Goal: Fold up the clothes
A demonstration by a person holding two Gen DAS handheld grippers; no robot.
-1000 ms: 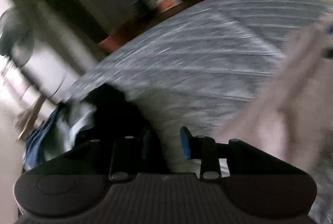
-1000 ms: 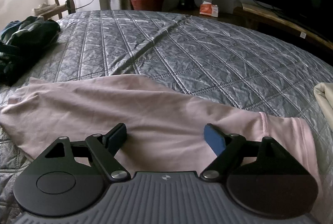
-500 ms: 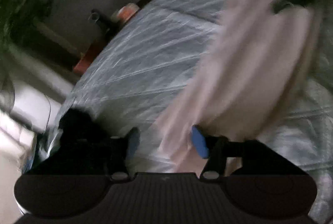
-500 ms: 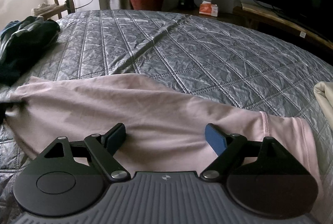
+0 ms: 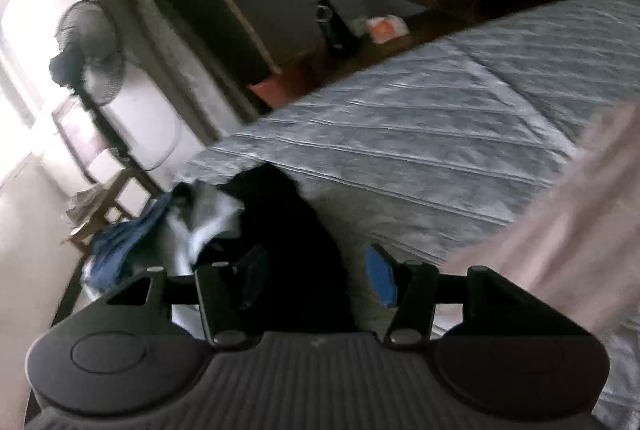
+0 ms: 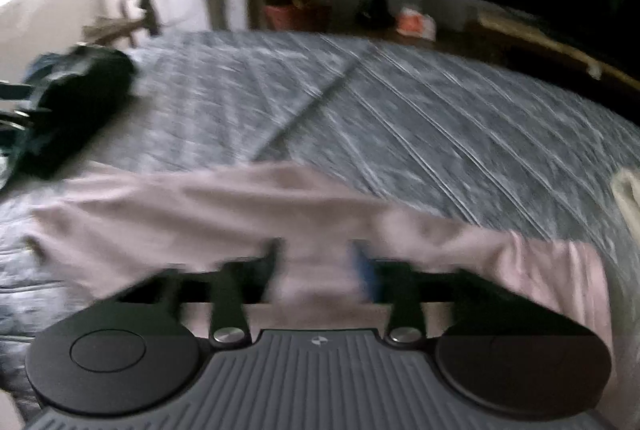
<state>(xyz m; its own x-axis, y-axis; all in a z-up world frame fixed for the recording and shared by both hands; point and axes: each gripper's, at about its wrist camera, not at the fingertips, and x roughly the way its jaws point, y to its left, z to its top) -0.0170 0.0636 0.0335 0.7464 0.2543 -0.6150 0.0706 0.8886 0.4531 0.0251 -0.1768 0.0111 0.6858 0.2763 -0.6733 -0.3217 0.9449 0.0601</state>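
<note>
One pale pink, thin knit garment (image 6: 224, 214) lies spread across the near part of the grey quilted bedspread (image 6: 440, 118), a sleeve-like end with a stitched hem reaching right. It looks light, limp and quick to wrinkle, so it should drape and slide over the glossy quilt rather than hold any shape; an edge, hem or corner is probably the best place to pinch, not the flat middle. The right gripper (image 6: 320, 262) sits low over the pink cloth, and its jaws have just been closing with fabric between them; blur hides whether the pads press yet. The left gripper (image 5: 316, 270) has just been opening, its jaws apart and empty, over a dark heap of other clothes (image 5: 280, 214). No brand, label or writing can be read anywhere.
</note>
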